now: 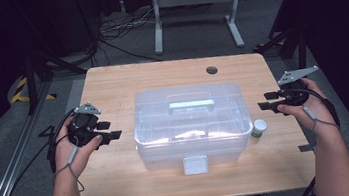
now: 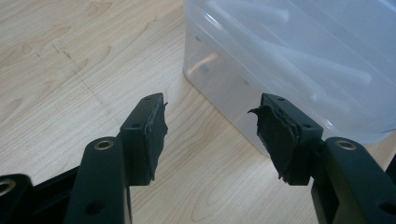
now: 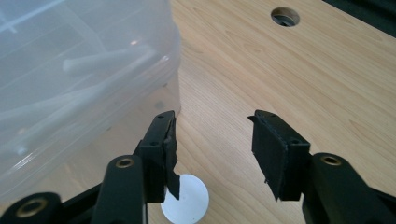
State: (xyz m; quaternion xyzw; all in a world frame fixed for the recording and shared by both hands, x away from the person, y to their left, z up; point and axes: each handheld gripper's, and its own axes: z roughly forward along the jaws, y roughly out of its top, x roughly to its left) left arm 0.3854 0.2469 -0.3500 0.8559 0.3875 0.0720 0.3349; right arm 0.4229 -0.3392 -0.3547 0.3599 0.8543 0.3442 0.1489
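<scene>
A clear plastic storage box point(image 1: 191, 126) with a lid, a pale green handle point(image 1: 191, 105) and a front latch point(image 1: 195, 165) sits shut in the middle of the wooden table point(image 1: 110, 85). My left gripper point(image 1: 112, 129) hovers just left of the box, open, with nothing between its jaws. The left gripper view has the box's corner point(image 2: 289, 56) beyond that gripper point(image 2: 210, 107). My right gripper point(image 1: 266, 102) is off the box's right side, also open and empty. A small white-capped bottle point(image 1: 259, 128) stands beside the box, under the right gripper point(image 3: 212, 123); its cap point(image 3: 189, 201) lies below the jaws, with the box point(image 3: 70, 70) to their left.
A round cable hole point(image 1: 212, 69) point(image 3: 285, 16) is in the table's far right part. A grey desk frame point(image 1: 196, 4) and cables lie on the floor beyond the table. Bare wood surrounds the box on all sides.
</scene>
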